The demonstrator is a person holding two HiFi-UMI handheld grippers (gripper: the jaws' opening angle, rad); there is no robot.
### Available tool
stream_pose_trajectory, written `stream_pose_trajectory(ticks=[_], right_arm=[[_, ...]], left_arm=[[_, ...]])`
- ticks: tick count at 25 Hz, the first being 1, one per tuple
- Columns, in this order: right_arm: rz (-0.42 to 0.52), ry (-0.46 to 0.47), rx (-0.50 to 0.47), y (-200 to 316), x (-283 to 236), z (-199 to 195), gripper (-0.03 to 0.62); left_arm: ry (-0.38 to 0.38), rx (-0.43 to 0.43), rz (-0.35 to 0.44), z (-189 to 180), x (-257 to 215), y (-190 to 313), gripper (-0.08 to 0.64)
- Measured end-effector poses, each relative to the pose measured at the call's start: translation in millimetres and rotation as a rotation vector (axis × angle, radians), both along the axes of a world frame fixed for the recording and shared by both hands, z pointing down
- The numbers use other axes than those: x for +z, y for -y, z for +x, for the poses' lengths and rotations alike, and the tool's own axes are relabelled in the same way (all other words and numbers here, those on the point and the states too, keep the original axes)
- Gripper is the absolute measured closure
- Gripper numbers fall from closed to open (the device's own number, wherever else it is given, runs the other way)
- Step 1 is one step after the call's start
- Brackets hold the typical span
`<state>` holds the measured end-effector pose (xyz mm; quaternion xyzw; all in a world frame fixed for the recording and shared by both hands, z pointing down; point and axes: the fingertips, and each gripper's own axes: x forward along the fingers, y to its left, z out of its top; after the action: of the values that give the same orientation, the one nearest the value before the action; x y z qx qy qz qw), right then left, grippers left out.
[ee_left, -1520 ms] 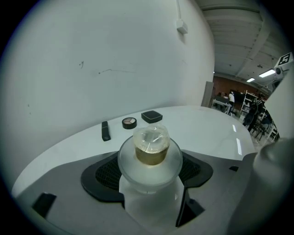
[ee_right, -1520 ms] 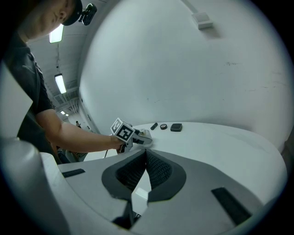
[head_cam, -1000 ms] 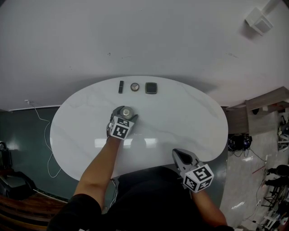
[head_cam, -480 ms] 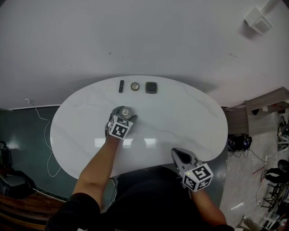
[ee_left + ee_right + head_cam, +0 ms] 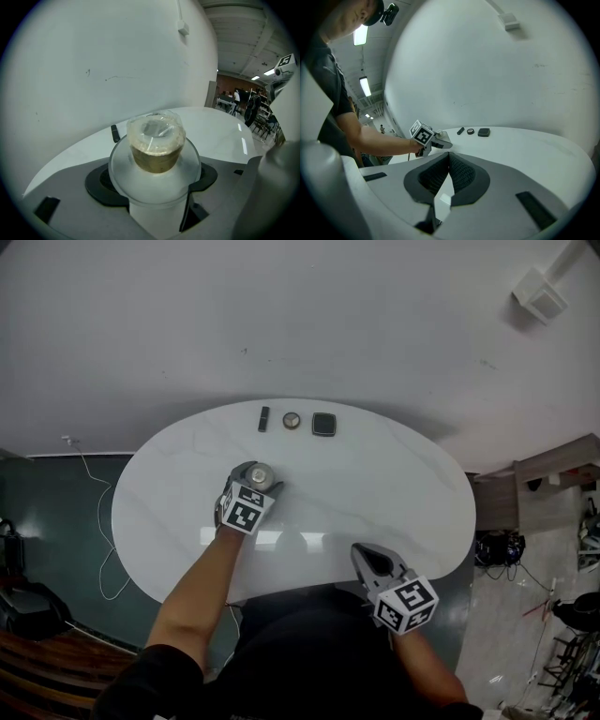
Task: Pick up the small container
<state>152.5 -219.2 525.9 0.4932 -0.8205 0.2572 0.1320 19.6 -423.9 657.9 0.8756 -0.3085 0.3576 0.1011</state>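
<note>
The small container [image 5: 264,474] is a clear plastic cup with a brownish filling and a crinkled clear top [image 5: 156,143]. It sits between the jaws of my left gripper [image 5: 258,482], which is shut on it over the middle of the white oval table [image 5: 403,493]. In the left gripper view the black pads [image 5: 101,183] press against its wide translucent base. Whether it is raised off the table I cannot tell. My right gripper [image 5: 367,559] hovers at the near table edge, jaws shut [image 5: 449,161] with nothing in them. The right gripper view shows the left gripper [image 5: 439,140] ahead.
At the far edge of the table lie a small black stick [image 5: 263,418], a round dial-like item [image 5: 292,419] and a black square item [image 5: 324,424]. A white wall rises just behind them. A cable [image 5: 94,512] trails on the dark floor at the left.
The head view has shifted a little. The left gripper keeps its hold on the container and has drawn slightly nearer to me; the right gripper has barely moved.
</note>
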Motion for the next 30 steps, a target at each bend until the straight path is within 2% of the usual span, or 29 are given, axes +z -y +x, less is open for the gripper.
stream_pose_trajectory(ticks=[12, 18, 22, 30], right_arm=[[0.065, 0.02, -0.071, 19, -15, -29, 0.597], [0.11, 0.029, -0.102, 30, -26, -41, 0.597], [0.145, 0.027, -0.148, 37, -36, -54, 0.597], [0.164, 0.024, -0.238, 44, -42, -74, 0.597]], left_arm=[[-0.034, -0.015, -0.005, -28, -44, -30, 0.215], [-0.07, -0.012, 0.014, -38, -84, -49, 0.215], [-0.094, -0.011, 0.026, -48, -108, -64, 0.215], [-0.096, -0.043, 0.04, -72, -146, -93, 0.215]])
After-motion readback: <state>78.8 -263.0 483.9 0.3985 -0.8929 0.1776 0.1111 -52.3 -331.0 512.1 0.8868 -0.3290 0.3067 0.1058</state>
